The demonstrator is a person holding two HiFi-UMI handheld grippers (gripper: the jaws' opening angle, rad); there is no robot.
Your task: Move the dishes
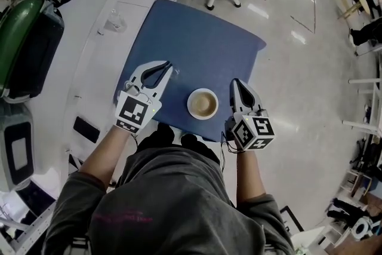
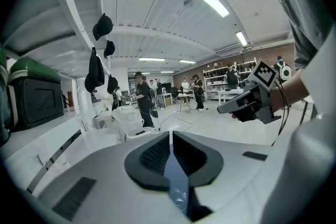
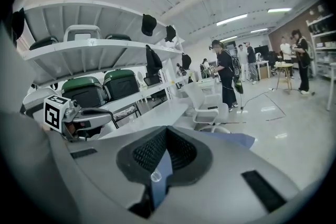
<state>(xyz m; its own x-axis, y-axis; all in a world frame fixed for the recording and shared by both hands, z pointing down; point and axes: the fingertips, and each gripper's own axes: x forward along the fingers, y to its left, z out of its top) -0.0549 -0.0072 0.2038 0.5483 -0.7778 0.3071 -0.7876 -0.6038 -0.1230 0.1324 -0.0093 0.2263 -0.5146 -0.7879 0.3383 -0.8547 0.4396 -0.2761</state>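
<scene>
Flanking the bowl [image 1: 203, 103] on the bench [image 1: 197, 33], the left tool [image 1: 168, 65] sits at 9 o'clock, the right tool [image 1: 237, 82] at 3. Both are closed, empty.

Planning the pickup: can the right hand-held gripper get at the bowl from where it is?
Probably yes: the right hand-held gripper sits beside the bowl, nothing between them, but its jaws are shut and must open.
</scene>
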